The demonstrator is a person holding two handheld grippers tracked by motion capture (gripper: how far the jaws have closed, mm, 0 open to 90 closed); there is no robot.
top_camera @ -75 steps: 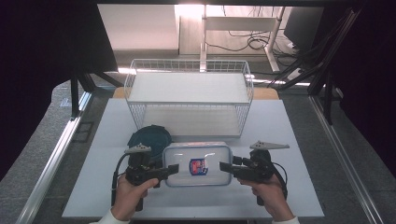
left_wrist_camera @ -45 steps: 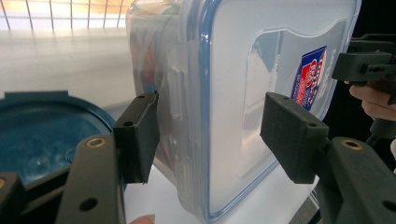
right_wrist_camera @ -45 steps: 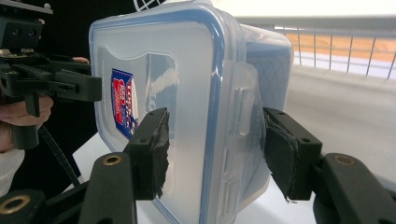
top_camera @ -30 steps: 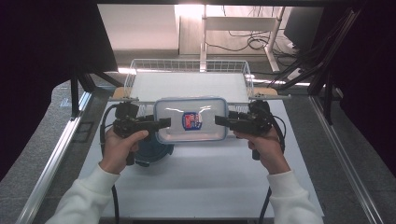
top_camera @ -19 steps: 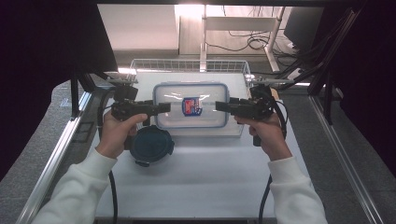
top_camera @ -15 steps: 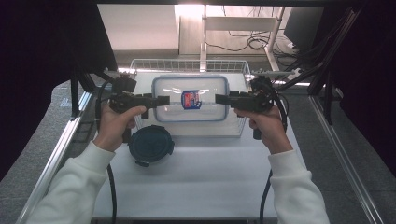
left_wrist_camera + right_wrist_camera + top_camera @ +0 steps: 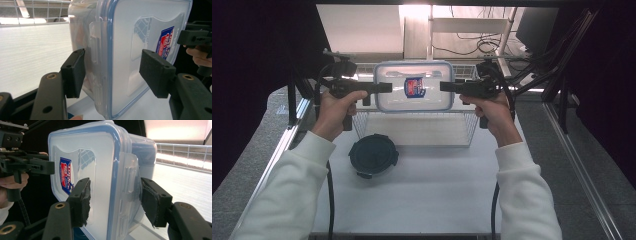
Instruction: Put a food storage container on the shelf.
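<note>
container (image 7: 414,86), clear rectangular box with blue-rimmed lid, held up in the air between both grippers, above the wire basket (image 7: 414,125). left gripper (image 7: 112,71) clamps the box's left short end: in the left gripper view one pad sits on the body side by the lid latch, the other on the lid face, so it's grasping the container, though a slight gap shows at the lid pad. right gripper (image 7: 113,200) does the same at the right short end, one pad on the lid face, one on the body past the latch, also grasping the container. box lies straight ahead of each gripper, spanning the space between them. long axis runs from gripper to gripper, left-right. lid face with red-blue label (image 7: 413,87) tips toward the person and camera, base turned away, so the box is tilted rather than flat. neither hand is nearer; the load looks shared evenly. outward from the grippers: basket sits below and just past them, opening up. judgement: next move likely lowering into the basket, needs the box tipped level first. round dark lid (image 7: 373,155) lies on the white table (image 7: 432,195), below the left hand (image 7: 334,112), well apart from the box.
</note>
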